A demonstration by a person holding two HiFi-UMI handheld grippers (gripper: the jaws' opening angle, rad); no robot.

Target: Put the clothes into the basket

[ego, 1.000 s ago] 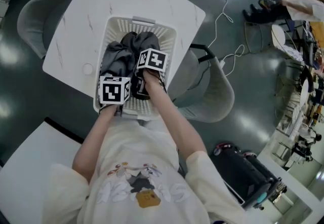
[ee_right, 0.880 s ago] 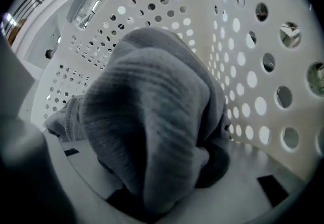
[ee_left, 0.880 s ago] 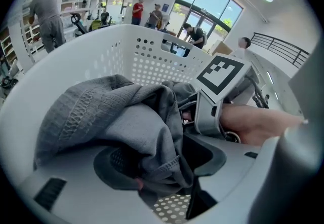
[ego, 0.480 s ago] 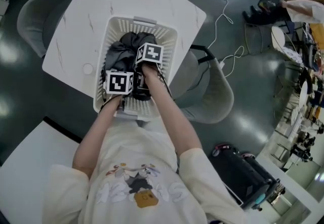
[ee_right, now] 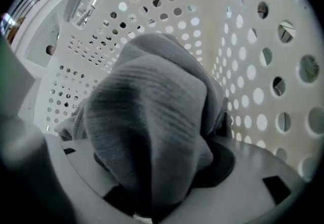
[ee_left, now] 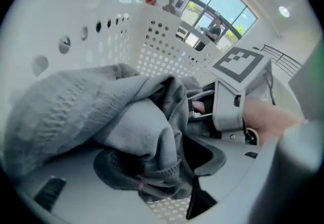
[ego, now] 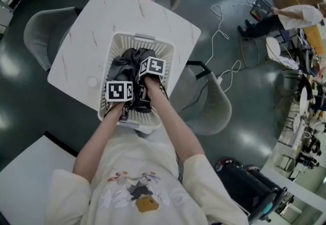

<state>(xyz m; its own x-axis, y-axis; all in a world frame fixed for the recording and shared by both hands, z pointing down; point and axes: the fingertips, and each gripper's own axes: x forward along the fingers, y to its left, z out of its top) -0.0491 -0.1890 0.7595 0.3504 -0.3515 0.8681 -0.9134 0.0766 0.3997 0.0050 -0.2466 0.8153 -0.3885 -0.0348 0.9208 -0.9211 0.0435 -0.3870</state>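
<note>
Grey garment (ego: 127,61) lodged inside basket (ego: 145,40), heaped toward 12 o'clock. Left gripper (ee_left: 162,192) clamped on hem at 6 o'clock, likely to press bundle down. Right gripper (ee_right: 147,202) jaws just spread wider, fold left loose between, apparently for release.

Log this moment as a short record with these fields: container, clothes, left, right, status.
container: white perforated basket standing on the white table
clothes: gray garment bunched inside the basket
left: left gripper down in the basket, jaws closed on a fold of the gray garment
right: right gripper down in the basket, jaws have just been opening, cloth lying between them but apparently not pinched
status: garment is in the basket; left gripper not yet released
</note>
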